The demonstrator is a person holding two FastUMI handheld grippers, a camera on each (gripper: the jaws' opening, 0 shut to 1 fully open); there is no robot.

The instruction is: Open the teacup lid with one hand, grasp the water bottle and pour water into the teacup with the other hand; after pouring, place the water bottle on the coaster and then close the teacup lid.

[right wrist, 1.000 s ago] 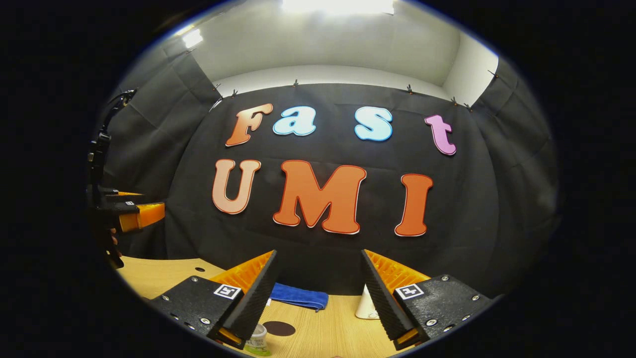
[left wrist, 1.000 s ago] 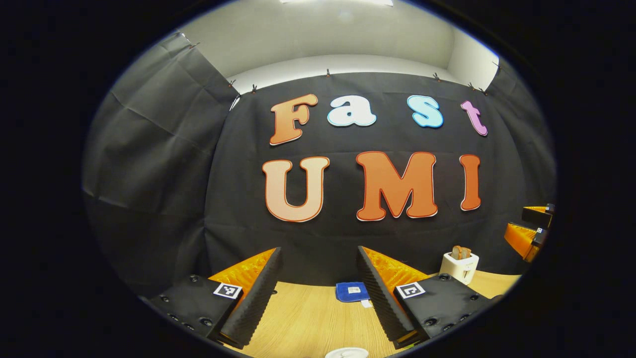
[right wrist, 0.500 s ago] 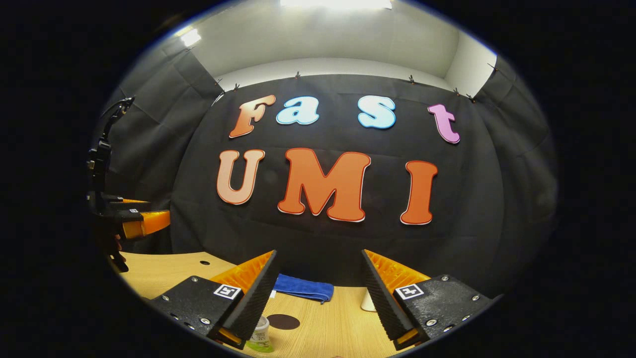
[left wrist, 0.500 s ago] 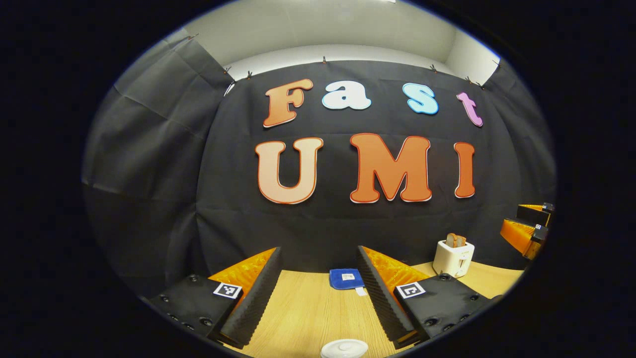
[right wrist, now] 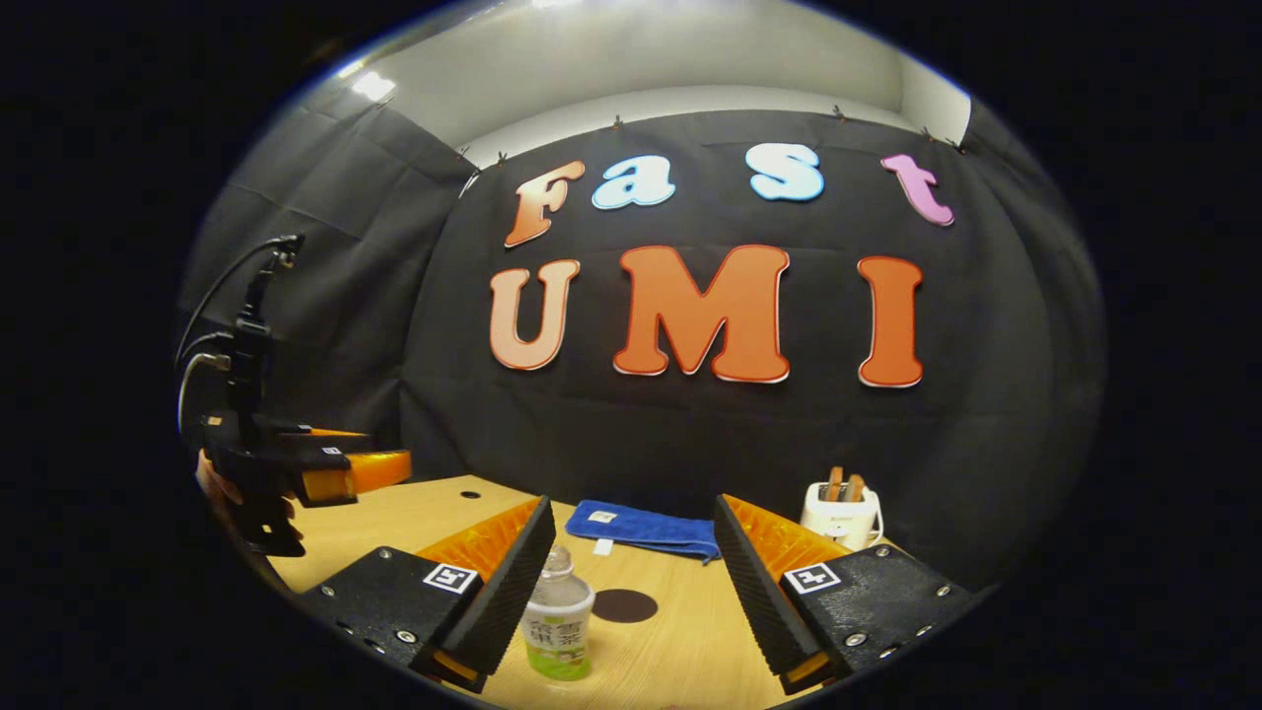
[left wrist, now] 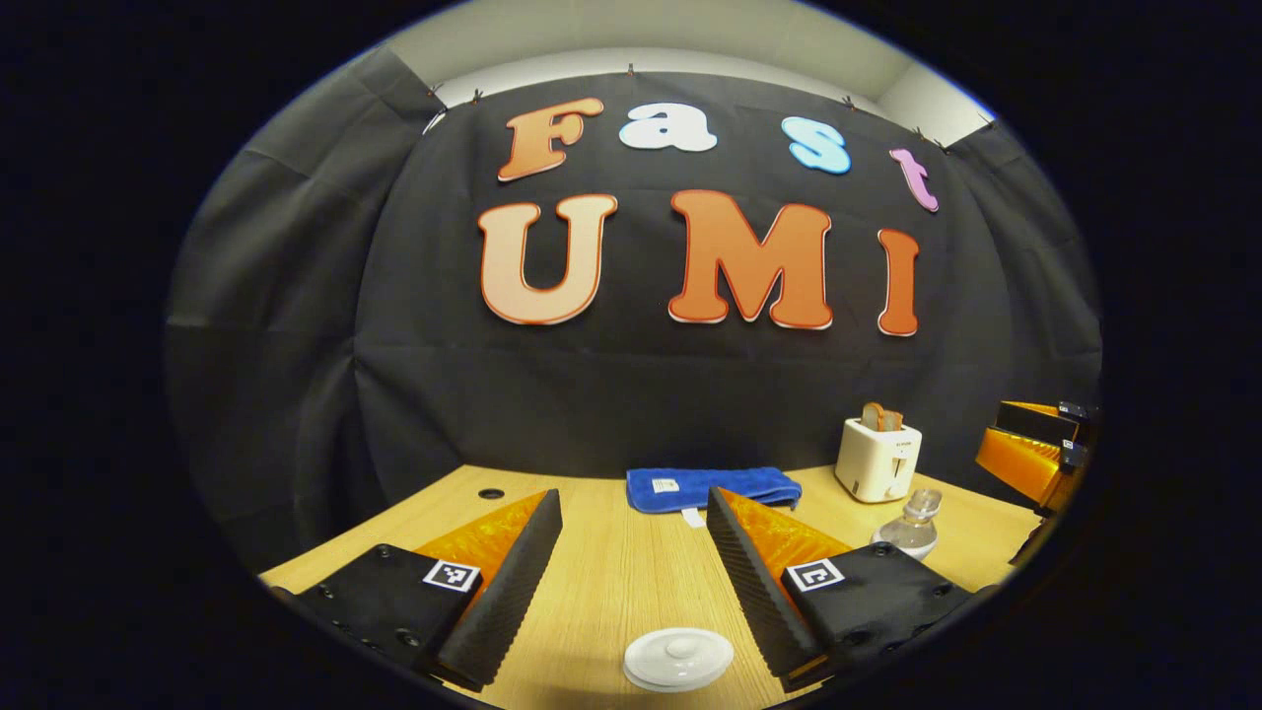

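Both tongs hover wide open above the counter [left wrist: 611, 562], each holding nothing. Between the fingers of the left tongs [left wrist: 631, 572], near the counter's front edge, the white lid [left wrist: 678, 659] sits flat, knob up. The bottle [right wrist: 557, 616] stands upright, cap on, just beside the left finger of the right tongs [right wrist: 631, 582]; its green-and-white label carries print too small to read. Just behind it lies the dark round coaster [right wrist: 624, 605]. Farther back lie a blue towel [right wrist: 646, 528] and a white toaster [right wrist: 841, 508].
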